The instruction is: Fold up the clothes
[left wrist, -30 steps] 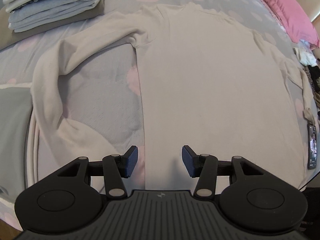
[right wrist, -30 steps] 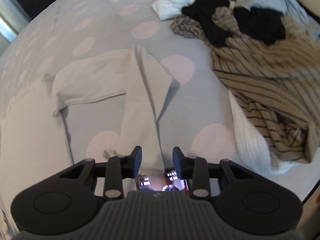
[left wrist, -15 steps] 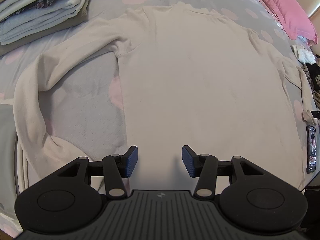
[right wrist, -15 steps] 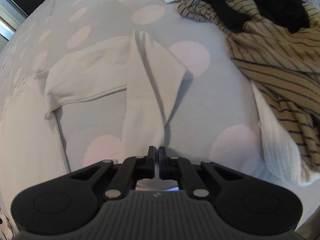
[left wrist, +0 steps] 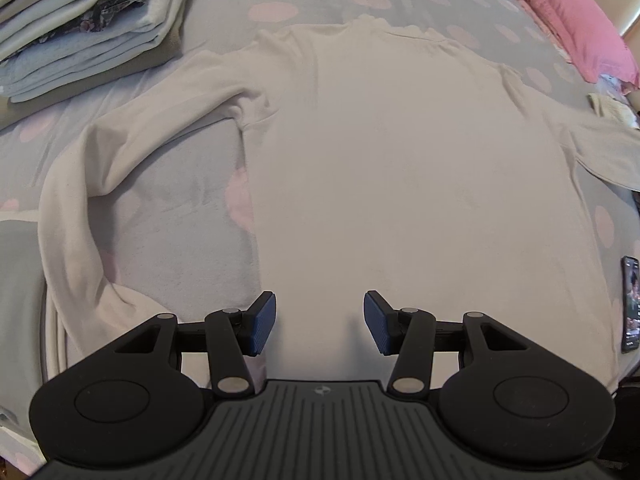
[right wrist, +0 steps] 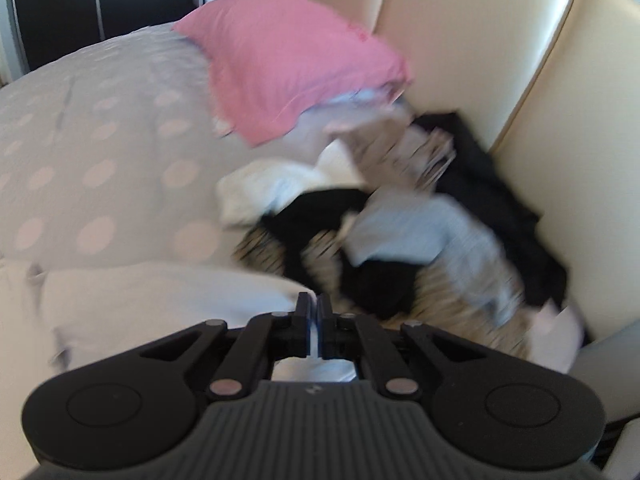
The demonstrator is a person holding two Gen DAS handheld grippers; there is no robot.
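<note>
1 gripper (right wrist: pixel 316 326) pinches the cream shirt's sleeve (right wrist: pixel 168 300); the other gapes.

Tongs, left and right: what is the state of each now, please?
Left tongs: open, holding nothing, over the cream shirt.
Right tongs: closed on the shirt sleeve.

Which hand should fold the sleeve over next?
Probably the right hand-held gripper: it is shut on the cream shirt's sleeve. The left hand-held gripper hangs open, holding nothing.
</note>
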